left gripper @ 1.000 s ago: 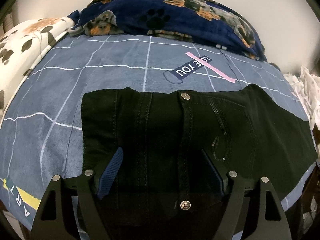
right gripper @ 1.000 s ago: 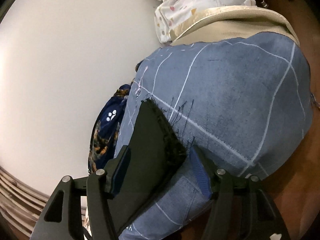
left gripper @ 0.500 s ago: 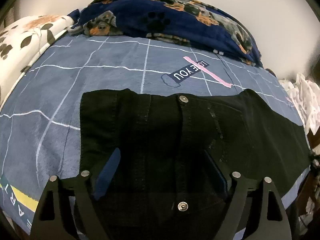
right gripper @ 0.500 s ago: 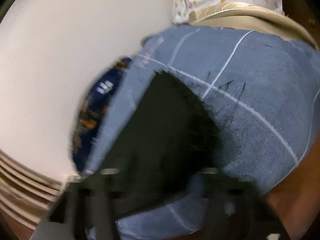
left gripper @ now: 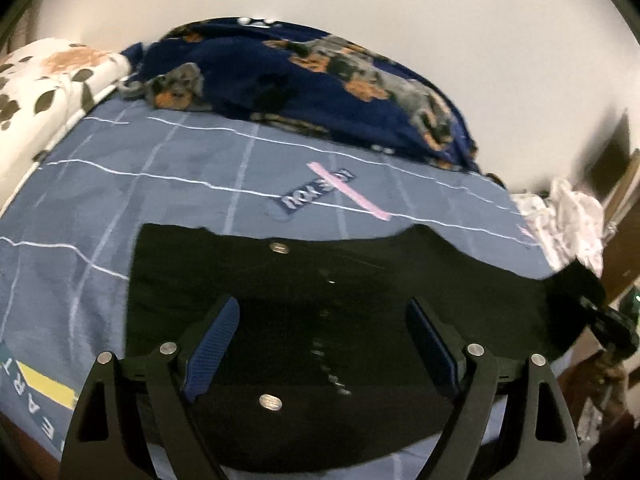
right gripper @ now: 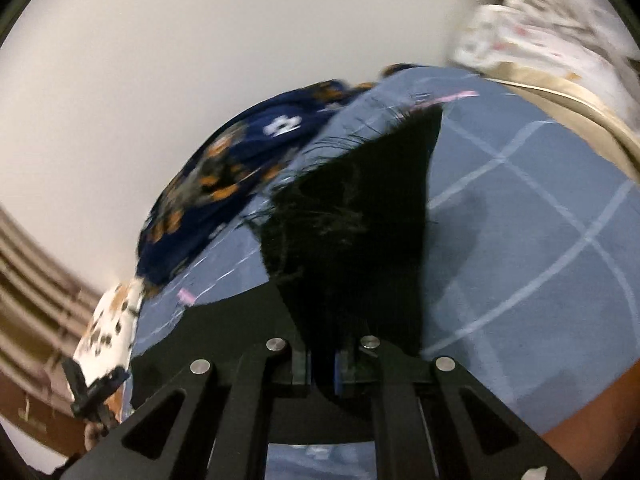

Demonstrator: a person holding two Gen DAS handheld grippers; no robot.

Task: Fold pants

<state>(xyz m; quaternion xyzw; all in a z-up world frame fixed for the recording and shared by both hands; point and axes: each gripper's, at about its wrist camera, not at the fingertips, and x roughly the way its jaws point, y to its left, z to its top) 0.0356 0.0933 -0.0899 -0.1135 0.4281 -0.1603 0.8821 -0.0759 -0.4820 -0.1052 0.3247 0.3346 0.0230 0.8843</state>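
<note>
Black pants [left gripper: 304,292] lie flat on a blue bedsheet [left gripper: 168,184], waist end toward me with two metal buttons showing. My left gripper [left gripper: 322,340] is open, its blue pads [left gripper: 212,344] spread over the waistband and not closed on it. My right gripper [right gripper: 322,364] is shut on the frayed leg hem of the pants [right gripper: 360,232] and holds it lifted off the sheet. In the left wrist view the right gripper [left gripper: 600,316] shows at the far right, with the leg end raised.
A navy dog-print blanket [left gripper: 304,76] is bunched along the wall behind the pants. A floral pillow [left gripper: 44,80] lies at the far left. White patterned bedding [left gripper: 568,216] is piled at the right edge. Brown floor [right gripper: 592,420] lies beyond the bed's edge.
My right gripper closed on the pant leg hem and lifted it, swinging toward the waist. The left gripper pulled back and up slightly, still open over the waistband.
</note>
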